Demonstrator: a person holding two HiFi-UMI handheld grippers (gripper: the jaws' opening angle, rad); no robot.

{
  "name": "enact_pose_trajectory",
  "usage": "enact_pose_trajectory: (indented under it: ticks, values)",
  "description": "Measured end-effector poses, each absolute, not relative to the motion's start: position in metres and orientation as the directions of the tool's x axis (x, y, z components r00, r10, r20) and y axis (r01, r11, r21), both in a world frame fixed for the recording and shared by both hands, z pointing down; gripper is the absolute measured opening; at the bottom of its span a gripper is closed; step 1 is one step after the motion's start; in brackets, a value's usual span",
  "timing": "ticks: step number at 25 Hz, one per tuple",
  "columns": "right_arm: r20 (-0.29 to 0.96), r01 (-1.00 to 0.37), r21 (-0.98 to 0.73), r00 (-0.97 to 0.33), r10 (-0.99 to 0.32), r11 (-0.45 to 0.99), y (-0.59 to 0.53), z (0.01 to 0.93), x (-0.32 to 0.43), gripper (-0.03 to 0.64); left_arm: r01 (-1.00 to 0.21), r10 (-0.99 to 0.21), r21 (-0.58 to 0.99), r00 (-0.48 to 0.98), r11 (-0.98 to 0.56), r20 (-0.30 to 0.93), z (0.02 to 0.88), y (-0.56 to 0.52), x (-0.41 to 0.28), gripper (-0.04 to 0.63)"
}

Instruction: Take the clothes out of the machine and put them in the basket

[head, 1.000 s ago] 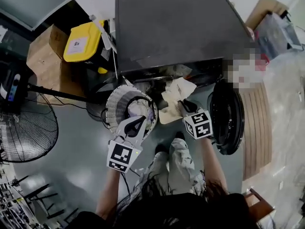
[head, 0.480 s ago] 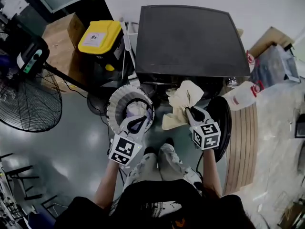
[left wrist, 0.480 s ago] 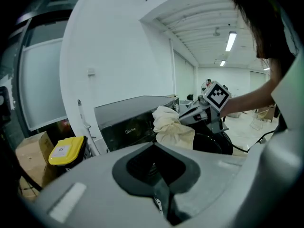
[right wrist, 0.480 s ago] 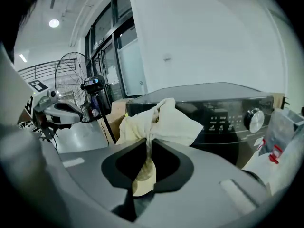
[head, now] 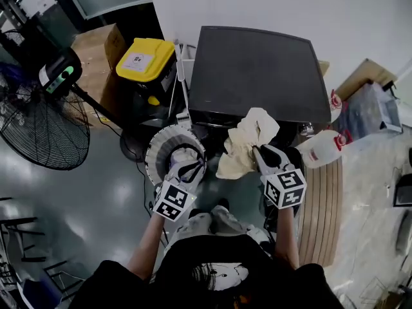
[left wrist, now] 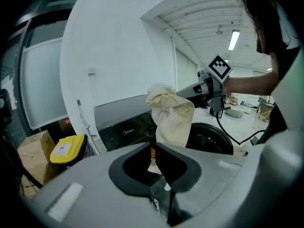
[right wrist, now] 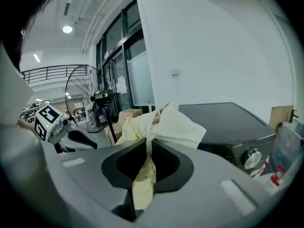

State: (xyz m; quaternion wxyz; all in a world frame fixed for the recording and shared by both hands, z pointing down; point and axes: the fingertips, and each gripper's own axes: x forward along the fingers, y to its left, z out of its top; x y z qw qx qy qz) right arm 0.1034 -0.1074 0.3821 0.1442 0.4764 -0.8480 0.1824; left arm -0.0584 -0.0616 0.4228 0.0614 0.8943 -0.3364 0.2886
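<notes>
Right hand-held gripper [head: 259, 152] is clenched on a cream cloth [head: 246, 140]. Its jaws are nearly together with a pinched fold of the cloth between the pads. A thin tail hangs down through the jaw gap toward the camera, and the bulk bunches up beyond the tips.

The cloth is held in the air in front of the machine [head: 257, 76], clear of the floor [head: 122, 192]. In the head view it overlaps the machine's front edge. In the right gripper view its top sits about level with the machine's lid.

Left hand-held gripper [head: 188, 166] is also clenched, tips meeting, with nothing gripped between them. It hovers over the basket [head: 154, 148], pointing toward the machine.

The basket stands on the floor just off the machine's front left corner. Cannot tell whether it touches the machine. Pale laundry [head: 185, 153] lies inside it, under the left jaws. Cannot tell whether the jaws touch it.

A round dark door [left wrist: 209, 137] stands out from the machine's front right, behind the hanging cloth in the left gripper view. A white jug [head: 322, 148] with a red cap lies just right of the machine. A yellow bin [head: 145, 60] sits just left of the machine, and a fan [head: 38, 127] stands further left, well apart from it.
</notes>
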Motion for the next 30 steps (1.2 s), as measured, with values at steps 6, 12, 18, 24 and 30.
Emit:
enact_pose_trajectory:
  ticks: [6,12,18,24,30]
  values:
    - [0.348,-0.828,-0.156,-0.557,-0.755,0.539,-0.115,0.339,0.097,0.065,-0.613,-0.504,-0.040,0.609,-0.789,0.613,0.446,-0.057,-0.048,0.093]
    - [0.258,-0.775,-0.179,-0.631,-0.732,0.606,-0.118,0.285,0.087,0.064,-0.580,-0.444,0.021,0.647,-0.815,0.620,0.463,-0.050,-0.021,0.188]
    - [0.146,-0.716,-0.141,-0.698,-0.701,0.684,-0.125,0.215,0.072,0.064,-0.574,-0.416,0.066,0.663,-0.816,0.622,0.479,-0.052,-0.002,0.253]
    - [0.041,-0.634,-0.088,-0.773,-0.633,0.768,-0.128,0.145,0.061,0.063,-0.613,-0.450,0.062,0.642,-0.788,0.621,0.489,-0.064,0.007,0.302]
    - [-0.024,-0.573,-0.033,-0.819,-0.574,0.819,-0.124,0.102,0.047,0.061,-0.678,-0.526,0.065,0.625,-0.733,0.577,0.493,-0.107,0.010,0.331]
